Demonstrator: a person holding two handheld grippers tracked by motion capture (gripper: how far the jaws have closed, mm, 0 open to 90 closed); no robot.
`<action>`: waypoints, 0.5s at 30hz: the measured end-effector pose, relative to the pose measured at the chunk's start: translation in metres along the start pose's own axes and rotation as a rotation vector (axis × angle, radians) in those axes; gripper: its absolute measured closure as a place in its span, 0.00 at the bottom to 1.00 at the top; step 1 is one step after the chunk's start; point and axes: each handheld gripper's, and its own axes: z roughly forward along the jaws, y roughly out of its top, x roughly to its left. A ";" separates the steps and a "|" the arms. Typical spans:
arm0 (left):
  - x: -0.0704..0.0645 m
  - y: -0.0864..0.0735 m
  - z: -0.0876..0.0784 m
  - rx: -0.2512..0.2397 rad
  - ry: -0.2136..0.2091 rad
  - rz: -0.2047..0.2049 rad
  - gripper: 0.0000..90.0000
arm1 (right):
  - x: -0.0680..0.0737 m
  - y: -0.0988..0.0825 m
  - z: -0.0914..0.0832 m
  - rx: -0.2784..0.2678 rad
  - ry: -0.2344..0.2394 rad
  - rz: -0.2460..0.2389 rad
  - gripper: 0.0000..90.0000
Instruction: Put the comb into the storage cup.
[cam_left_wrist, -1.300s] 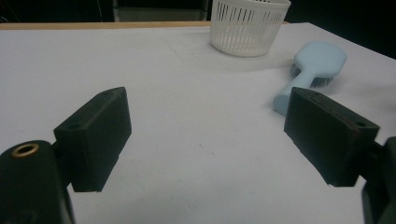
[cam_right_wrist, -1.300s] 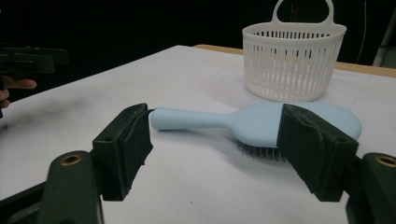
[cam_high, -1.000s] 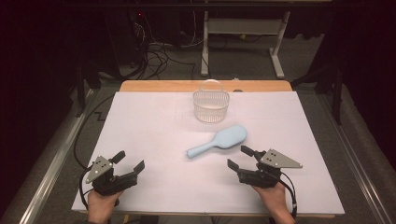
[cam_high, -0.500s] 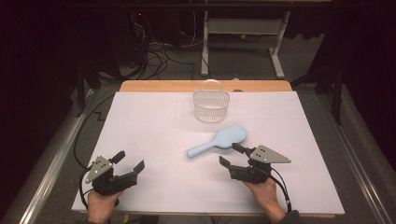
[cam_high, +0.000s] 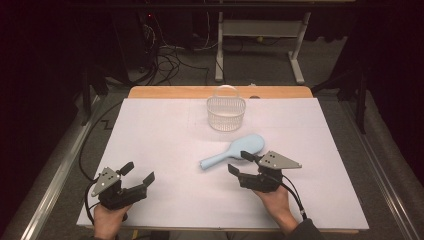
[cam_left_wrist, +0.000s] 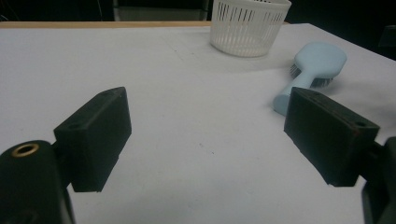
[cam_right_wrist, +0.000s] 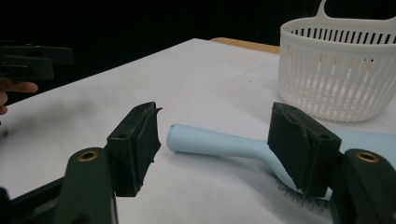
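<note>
Right gripper of mine, jaws apart and just closing, straddles the blue hairbrush; its handle points near-left, head toward the white basket.

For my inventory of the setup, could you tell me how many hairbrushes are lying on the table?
1. The light blue hairbrush lies bristles down on the white table, just in front of the white basket and beside the right gripper. None shows in the basket.

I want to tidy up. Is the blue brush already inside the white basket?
No, the light blue hairbrush lies on the white table cover, apart from the white basket and nearer the person.
</note>
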 end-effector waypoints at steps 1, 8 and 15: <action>0.000 0.000 0.000 0.001 0.000 0.001 0.16 | 0.000 0.001 0.001 0.003 0.003 -0.001 0.38; 0.000 0.000 0.000 0.001 -0.002 0.002 0.16 | 0.002 0.006 0.010 0.014 0.021 -0.002 0.39; 0.000 0.000 0.000 -0.001 -0.003 -0.002 0.16 | 0.004 0.009 0.023 0.043 0.047 -0.010 0.38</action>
